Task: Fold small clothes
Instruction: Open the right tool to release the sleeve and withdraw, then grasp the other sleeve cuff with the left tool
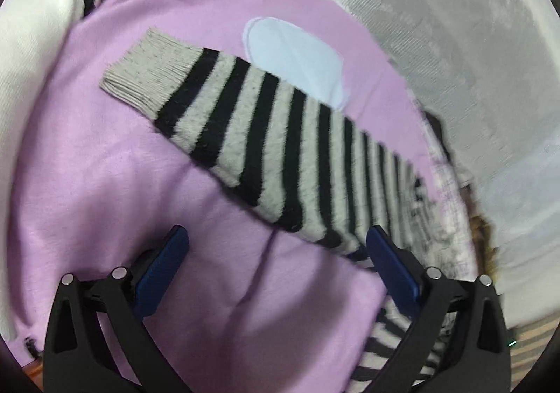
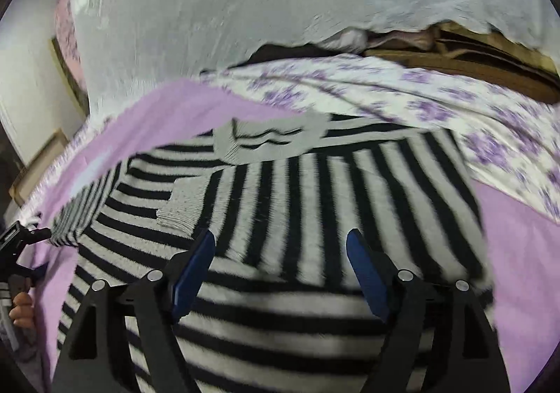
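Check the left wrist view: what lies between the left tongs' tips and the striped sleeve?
Only bare purple sheet; the left tongs are open over it, short of the sleeve.

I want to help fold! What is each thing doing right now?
Striped sweater: lying flat on the purple sheet, one sleeve folded across its body.
Other sleeve: stretched out straight.
Left gripper: open, empty.
Right gripper: open, empty, above the sweater.
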Tool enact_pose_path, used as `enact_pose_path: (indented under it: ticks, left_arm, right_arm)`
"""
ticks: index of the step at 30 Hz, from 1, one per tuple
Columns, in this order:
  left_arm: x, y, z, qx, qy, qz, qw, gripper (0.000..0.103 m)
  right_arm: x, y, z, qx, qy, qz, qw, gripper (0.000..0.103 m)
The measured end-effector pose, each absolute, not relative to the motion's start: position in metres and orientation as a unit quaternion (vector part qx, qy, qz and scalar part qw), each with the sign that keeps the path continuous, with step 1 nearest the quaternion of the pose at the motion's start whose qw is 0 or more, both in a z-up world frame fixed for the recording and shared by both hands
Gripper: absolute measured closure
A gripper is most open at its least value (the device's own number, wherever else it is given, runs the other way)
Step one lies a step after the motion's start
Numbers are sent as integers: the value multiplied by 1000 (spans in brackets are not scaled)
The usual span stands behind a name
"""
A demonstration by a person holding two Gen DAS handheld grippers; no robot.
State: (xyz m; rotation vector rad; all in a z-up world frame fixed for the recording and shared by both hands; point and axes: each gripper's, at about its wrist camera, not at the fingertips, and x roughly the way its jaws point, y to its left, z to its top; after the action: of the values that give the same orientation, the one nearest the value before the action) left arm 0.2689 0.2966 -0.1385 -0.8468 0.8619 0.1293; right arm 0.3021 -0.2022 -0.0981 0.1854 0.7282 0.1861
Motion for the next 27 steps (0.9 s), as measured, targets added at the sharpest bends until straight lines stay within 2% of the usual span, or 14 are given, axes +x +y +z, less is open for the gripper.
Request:
enact_pose_path:
  ticks: [4, 11, 13, 15, 16, 18, 20, 27]
  left_arm:
    - [270, 310, -143, -453, 370, 18, 811, 4]
    - [289, 332, -147, -475, 333, 49, 813, 7]
    - [298, 335, -148, -469, 332, 65, 816, 14]
    - [304, 337, -148, -457, 336, 81, 819, 37]
    - [302, 340, -149, -453, 341, 92, 818, 44]
    - [300, 344, -150, -451, 345, 108, 816, 68]
    - [297, 349, -152, -449, 348, 122, 814, 82]
    - [287, 349, -139, -427, 339, 121, 830, 88]
  right_arm:
    - [294, -232, -109, 136, 345, 99, 924, 25]
    - [306, -246, -128, 191, 373, 118, 900, 25]
    - [305, -245, -129, 194, 373, 120, 899, 25]
    - [305, -244, -129, 194, 373, 121, 899, 25]
    - [305, -244, -129, 193, 372, 121, 900, 25]
    - [305, -243, -129, 191, 373, 121, 900, 24]
    - [305, -243, -130, 191, 374, 121, 899, 24]
    - [305, -244, -129, 191, 370, 120, 901, 25]
